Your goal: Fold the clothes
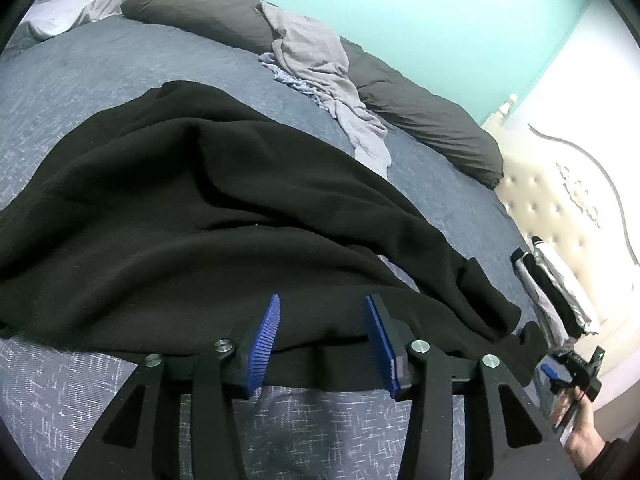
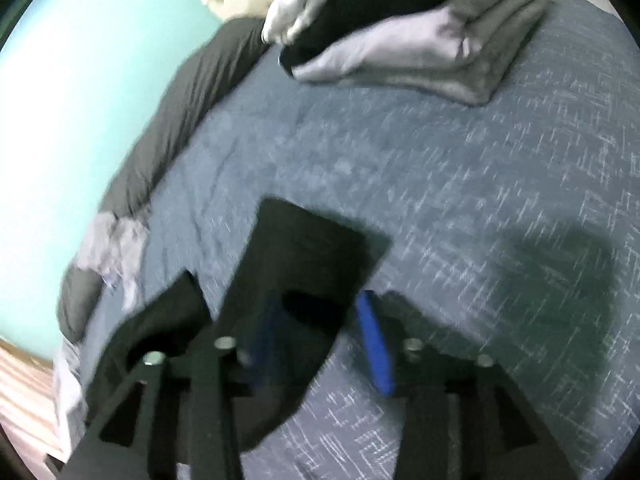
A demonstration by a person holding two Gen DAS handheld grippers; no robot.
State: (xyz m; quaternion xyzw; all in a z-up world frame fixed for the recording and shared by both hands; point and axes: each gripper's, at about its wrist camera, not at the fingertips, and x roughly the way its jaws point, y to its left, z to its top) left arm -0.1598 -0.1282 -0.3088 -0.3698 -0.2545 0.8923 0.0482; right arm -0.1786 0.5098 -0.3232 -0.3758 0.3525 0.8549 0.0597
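We've got the black garment (image 1: 224,216) spread rumpled across the bed, w/ its near hem running right under our left gripper (image 1: 322,340). The jaws stand wide there, blue pads apart w/ the hem between them, not pinched; prob. that placement is so the edge can be taken and carried over in a fold. Our right gripper (image 2: 320,340) sits at the other end of the same cloth: a black flap (image 2: 312,248) of it lies over the left finger and between the pads. The right wrist view is smeared by motion, so we can't tell whether that gripper is clamped on the flap or just beneath it. Two grippers on one edge makes sense bc soft knit sags if lifted at one point.

A stack of folded clothes (image 2: 420,40), grey, black and white layers, sits near the headboard (image 1: 560,200), kept apart from the working area, likely so finished pieces don't get dragged. A loose grey garment (image 1: 320,76) w/ a pale blue bit under it lies crumpled farther back against a dark grey duvet roll (image 1: 420,112).

Surface: a blue-grey bedcover (image 1: 100,92) w/ a pale crosshatch print, soft, some give. Room: mint-green wall (image 1: 400,8), cream tufted headboard, a white pillow (image 1: 72,8) at the far corner.
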